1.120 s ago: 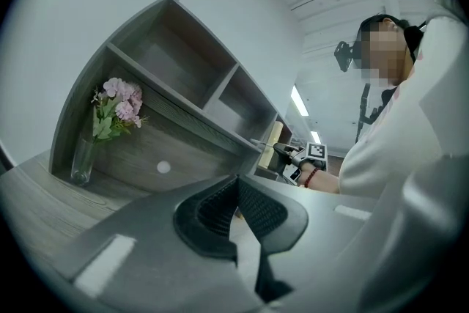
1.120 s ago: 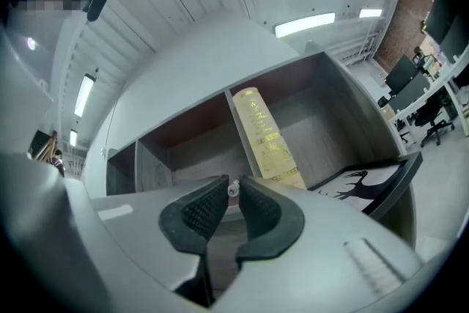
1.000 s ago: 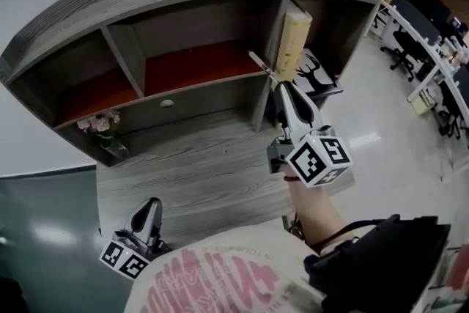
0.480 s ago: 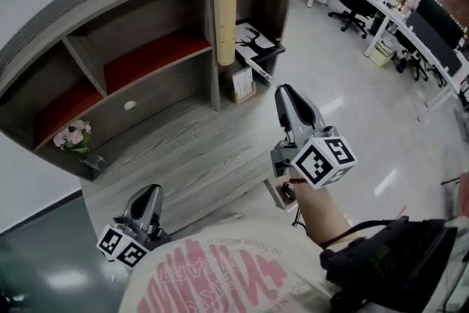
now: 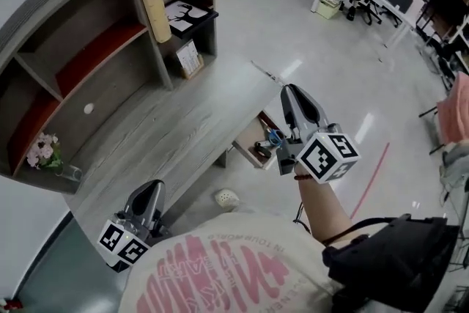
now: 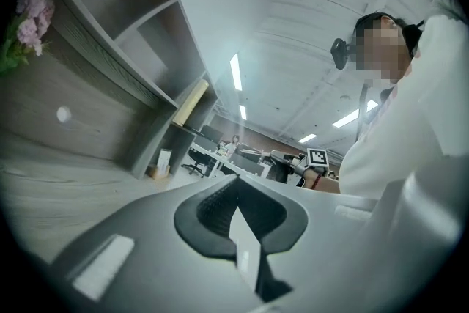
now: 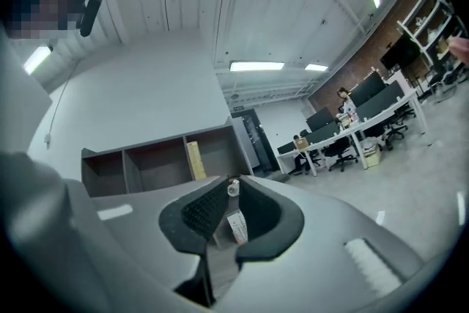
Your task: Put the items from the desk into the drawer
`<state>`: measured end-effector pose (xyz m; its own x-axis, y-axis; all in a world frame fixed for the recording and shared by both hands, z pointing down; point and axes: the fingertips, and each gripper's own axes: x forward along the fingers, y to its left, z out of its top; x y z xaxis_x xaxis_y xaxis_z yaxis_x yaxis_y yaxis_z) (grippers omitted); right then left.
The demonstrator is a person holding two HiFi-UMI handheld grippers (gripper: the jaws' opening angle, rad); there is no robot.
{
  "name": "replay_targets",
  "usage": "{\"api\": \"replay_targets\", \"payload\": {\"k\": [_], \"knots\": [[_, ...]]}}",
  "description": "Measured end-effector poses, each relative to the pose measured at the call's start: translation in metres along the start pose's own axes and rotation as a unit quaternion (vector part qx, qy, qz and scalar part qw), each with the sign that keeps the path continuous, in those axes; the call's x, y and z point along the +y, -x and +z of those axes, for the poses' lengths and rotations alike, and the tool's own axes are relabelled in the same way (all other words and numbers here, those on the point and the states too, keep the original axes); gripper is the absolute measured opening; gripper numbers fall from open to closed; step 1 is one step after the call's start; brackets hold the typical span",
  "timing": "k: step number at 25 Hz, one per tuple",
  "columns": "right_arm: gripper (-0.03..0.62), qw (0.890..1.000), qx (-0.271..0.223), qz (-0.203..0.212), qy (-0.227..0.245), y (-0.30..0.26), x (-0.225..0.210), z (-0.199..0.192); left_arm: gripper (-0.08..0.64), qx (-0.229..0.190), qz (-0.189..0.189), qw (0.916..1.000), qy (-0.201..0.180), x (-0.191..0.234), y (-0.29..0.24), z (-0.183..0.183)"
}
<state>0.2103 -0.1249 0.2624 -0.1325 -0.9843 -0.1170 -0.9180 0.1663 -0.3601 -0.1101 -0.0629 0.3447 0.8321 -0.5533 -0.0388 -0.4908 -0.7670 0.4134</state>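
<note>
Task item: one thin stick, pinched at its near end by the jaws of the right gripper. Its long axis runs in line with the jaws. The free end points away from the person, up-left in the head view, past the tabletop corner. In the right gripper view its small round end shows at the jaw tips, and I can't tell what the item is.

One drawer is pulled open under the tabletop's right end, just below and left of the right gripper. It holds a few small things, one of them blue; too small to count.

Left gripper: jaws pressed together, nothing between them, low at the tabletop's near edge.

Counts:
- two marker cubes, one per gripper
- one hutch at the back
- one yellowish book upright in it
- one black-and-white deer picture
- one small white card, print unreadable
- one vase of pink flowers
- one round knob

Shirt has pink lettering, upside down, not legible.
</note>
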Motion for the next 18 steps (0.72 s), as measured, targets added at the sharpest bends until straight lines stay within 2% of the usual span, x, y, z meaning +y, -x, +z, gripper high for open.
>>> {"api": "replay_targets", "payload": {"k": [6,11,14,18], "knots": [[0.048,0.997,0.015,-0.079,0.017,0.082,-0.03,-0.002,0.018,0.034,-0.091,0.9952,0.013,-0.035,-0.028,-0.029],[0.048,0.989,0.042,-0.133,0.046,0.141,-0.051,-0.004,0.018,0.057,-0.14,0.9878,0.036,-0.063,-0.055,-0.052],[0.048,0.988,0.046,-0.142,0.044,0.153,-0.062,-0.006,0.018,0.063,-0.158,0.985,0.031,-0.076,-0.07,-0.056],[0.048,0.988,0.057,-0.14,0.024,0.148,-0.083,-0.019,0.018,0.066,-0.151,0.9859,0.027,-0.077,-0.092,-0.06]]}}
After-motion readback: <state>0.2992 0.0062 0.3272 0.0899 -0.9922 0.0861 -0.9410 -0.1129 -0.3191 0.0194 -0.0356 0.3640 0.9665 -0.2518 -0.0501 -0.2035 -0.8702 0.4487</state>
